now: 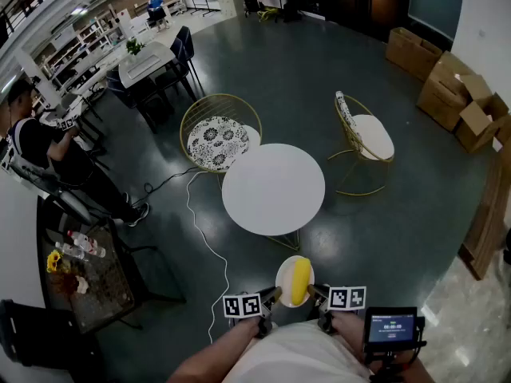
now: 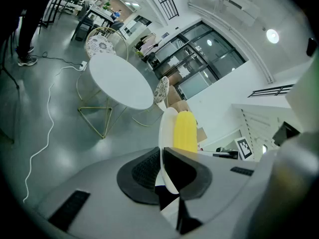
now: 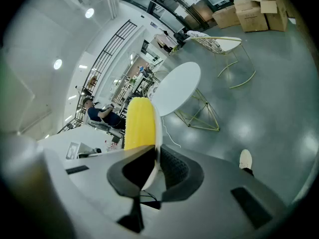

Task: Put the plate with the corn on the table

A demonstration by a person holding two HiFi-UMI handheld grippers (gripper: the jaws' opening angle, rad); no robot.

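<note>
1. While the plate (image 1: 283, 281) with the corn (image 1: 300, 282) is being held in the air at the lower middle of the head view, nothing is yet being rested on the table (image 1: 273, 188). The corn is lying lengthwise on the plate.
2. The plate is being gripped from both sides. The jaws of the left gripper (image 1: 271, 296) are being pressed shut on its left rim, as the left gripper view shows. The jaws of the right gripper (image 1: 316, 293) are being clamped on its right rim, as the right gripper view shows.
3. The round white table is being shown at the centre of the head view, above the plate in the frame and well apart from it, with grey floor (image 1: 375, 230) between them.
4. Two wire-framed chairs are being shown beyond the table, one (image 1: 217, 138) at its upper left and one (image 1: 363, 140) at its upper right. A white cable (image 1: 194, 222) is being trailed over the floor to the table's left.
5. The task is being judged as partway done: the plate is already lifted and is being carried. The approach to the table, the lowering onto its top and the opening of both pairs of jaws are left to be done.
</note>
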